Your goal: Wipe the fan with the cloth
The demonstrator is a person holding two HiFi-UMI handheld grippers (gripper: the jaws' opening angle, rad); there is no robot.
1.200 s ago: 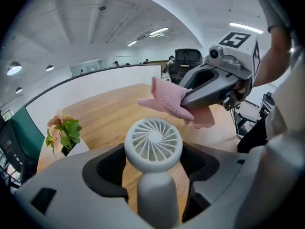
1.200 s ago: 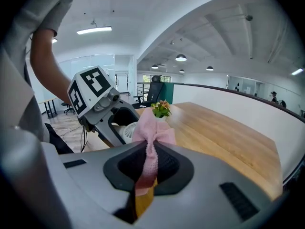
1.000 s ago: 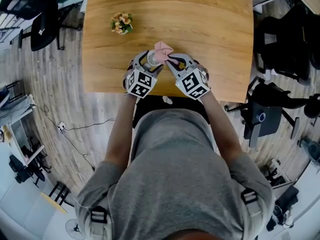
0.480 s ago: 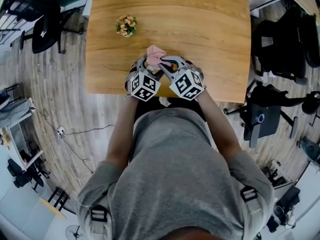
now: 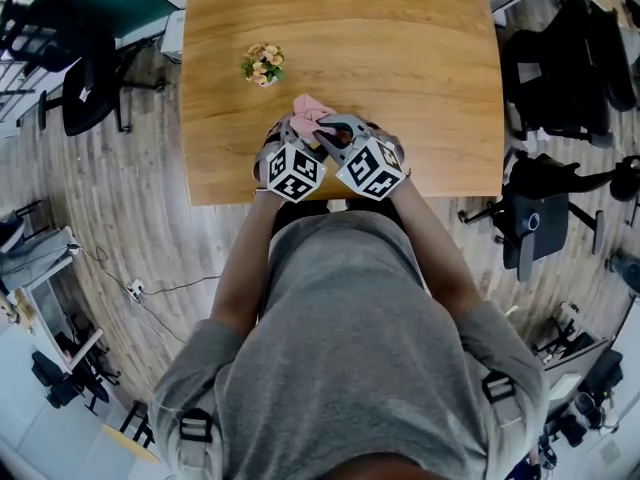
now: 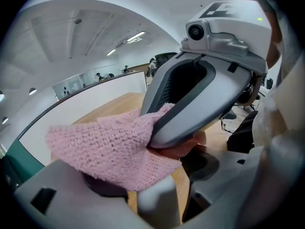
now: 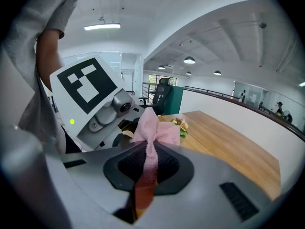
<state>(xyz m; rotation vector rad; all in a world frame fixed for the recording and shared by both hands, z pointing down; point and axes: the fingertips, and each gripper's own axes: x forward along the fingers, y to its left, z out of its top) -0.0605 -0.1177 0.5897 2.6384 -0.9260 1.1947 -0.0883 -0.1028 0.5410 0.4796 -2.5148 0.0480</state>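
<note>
Both forearms [image 5: 243, 258] reaching forward, converging. Right tongs [image 7: 148, 151] pinching shut on pink knitted cloth [image 7: 155, 128]; left tongs [image 6: 152, 185] clamping small white fan [image 6: 155, 205], pointing downward.

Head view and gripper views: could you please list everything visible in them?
table: one, light wood, middle of head view
flowers: one bunch, yellow-pink, on the table's left
fan: one, dark where seen, under the cloth, in the left claw
cloth: one, pink knit, over the fan, pinched by the right claw
office chairs: several, black, both sides of the table
left claw: one, grey, holding the fan
right claw: one, grey, shut on the cloth
person: one, grey shirt, at the table's near edge
</note>
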